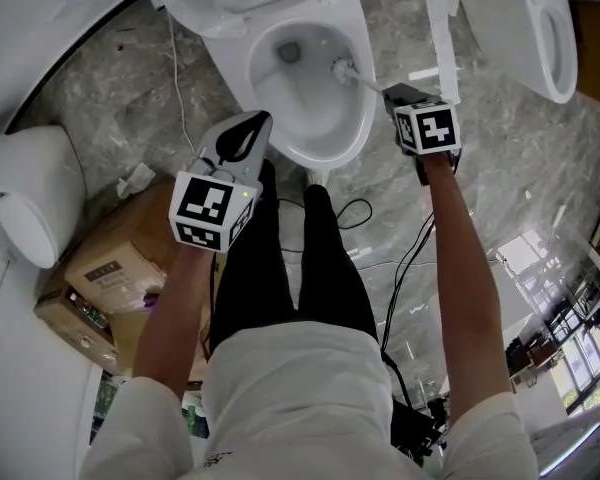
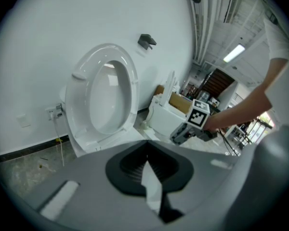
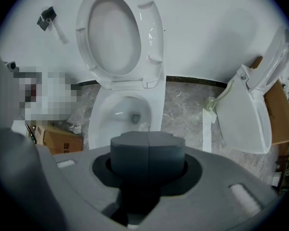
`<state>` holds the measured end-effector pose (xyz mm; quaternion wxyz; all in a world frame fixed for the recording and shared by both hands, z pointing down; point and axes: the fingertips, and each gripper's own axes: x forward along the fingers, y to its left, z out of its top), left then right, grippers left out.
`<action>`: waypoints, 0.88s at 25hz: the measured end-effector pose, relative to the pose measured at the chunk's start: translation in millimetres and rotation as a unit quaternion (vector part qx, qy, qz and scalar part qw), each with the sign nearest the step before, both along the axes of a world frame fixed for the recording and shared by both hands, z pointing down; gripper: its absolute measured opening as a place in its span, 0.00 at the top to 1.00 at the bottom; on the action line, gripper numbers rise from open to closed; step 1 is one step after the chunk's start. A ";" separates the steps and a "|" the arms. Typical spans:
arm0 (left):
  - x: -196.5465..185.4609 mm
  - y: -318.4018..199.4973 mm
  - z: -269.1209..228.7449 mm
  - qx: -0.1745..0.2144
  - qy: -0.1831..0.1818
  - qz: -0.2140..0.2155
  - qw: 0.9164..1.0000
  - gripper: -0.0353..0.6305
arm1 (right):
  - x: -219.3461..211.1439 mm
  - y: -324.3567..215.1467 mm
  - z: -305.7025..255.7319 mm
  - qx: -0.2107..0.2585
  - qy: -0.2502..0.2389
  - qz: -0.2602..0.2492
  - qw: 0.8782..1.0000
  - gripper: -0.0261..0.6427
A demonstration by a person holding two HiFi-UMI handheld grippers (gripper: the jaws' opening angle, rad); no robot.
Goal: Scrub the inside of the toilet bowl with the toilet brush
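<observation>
**Brush is in the toilet bowl, working the right-hand wall**

The toilet bowl (image 1: 302, 120) is open with the seat (image 3: 154, 32) flipped up behind it. The right gripper (image 1: 405, 96) sits just outside the bowl's right rim, jaws clamped on the handle of the brush (image 1: 343, 67). The bristle head looks pressed against the bowl's inner right wall, up and right of the drain hole (image 1: 289, 53). The left gripper (image 1: 245, 136) hovers at the bowl's front rim, jaws together with nothing in them. My take: keep that clamp firm so the handle doesn't twist, then use short strokes right round the wall and under the rim before heading down to the drain. Go slowly so it doesn't splash, and leave the left one outside the bowl.
</observation>
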<state>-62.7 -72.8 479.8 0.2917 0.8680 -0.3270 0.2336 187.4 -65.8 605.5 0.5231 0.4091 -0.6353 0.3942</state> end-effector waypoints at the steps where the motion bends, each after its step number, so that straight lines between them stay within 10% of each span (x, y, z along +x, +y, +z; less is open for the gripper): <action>1: -1.8 -0.6 0.0 0.000 0.000 -0.001 1.000 0.96 | -0.5 -1.7 0.1 0.001 0.000 0.000 1.000 0.75; 22: -31.4 -5.8 1.3 0.002 -0.014 -0.021 1.000 0.96 | -28.2 -42.9 3.9 0.061 -0.006 0.056 0.997 0.75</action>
